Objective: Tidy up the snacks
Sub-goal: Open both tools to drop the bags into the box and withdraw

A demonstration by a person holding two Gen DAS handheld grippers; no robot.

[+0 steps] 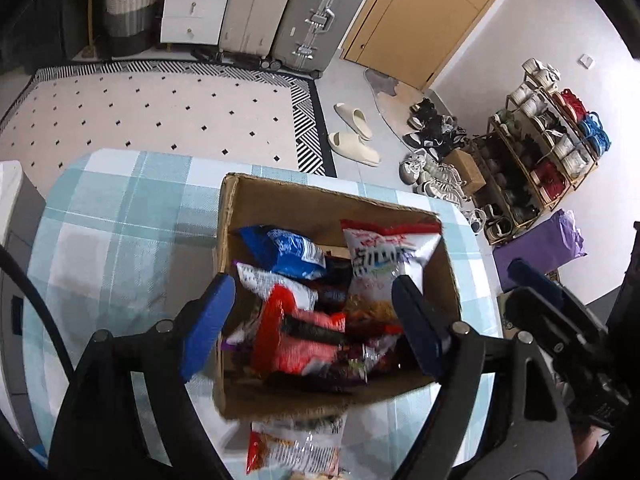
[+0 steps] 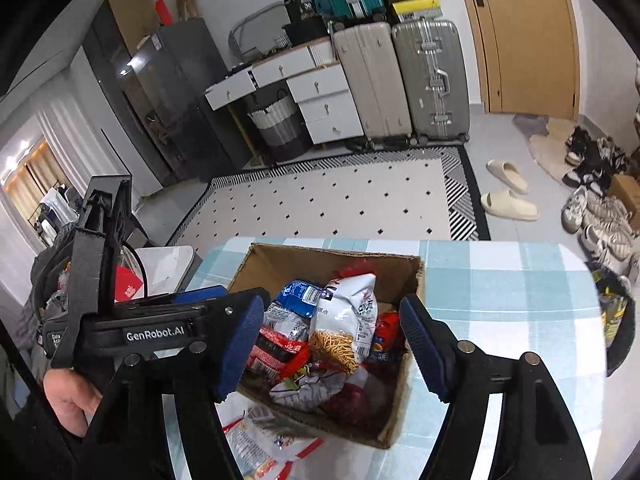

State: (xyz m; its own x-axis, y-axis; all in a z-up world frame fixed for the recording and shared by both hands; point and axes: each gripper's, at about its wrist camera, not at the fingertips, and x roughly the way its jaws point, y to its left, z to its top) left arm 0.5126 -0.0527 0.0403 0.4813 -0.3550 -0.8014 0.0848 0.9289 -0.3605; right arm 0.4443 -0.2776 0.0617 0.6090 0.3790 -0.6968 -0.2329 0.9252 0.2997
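Cardboard box [image 1: 280,200] on the checked tablecloth [image 1: 120,220] already held most snack packets [image 2: 348,320], piled loosely; one clear red-printed packet [image 1: 292,452] lay outside on the cloth against the box's near wall, apparently left to load. Left gripper [image 1: 316,320] and right gripper [image 2: 330,340] hovered above the box, jaws apart, gripping nothing. Open cloth remained on both sides of the box, whose walls stood well inside the table edge.
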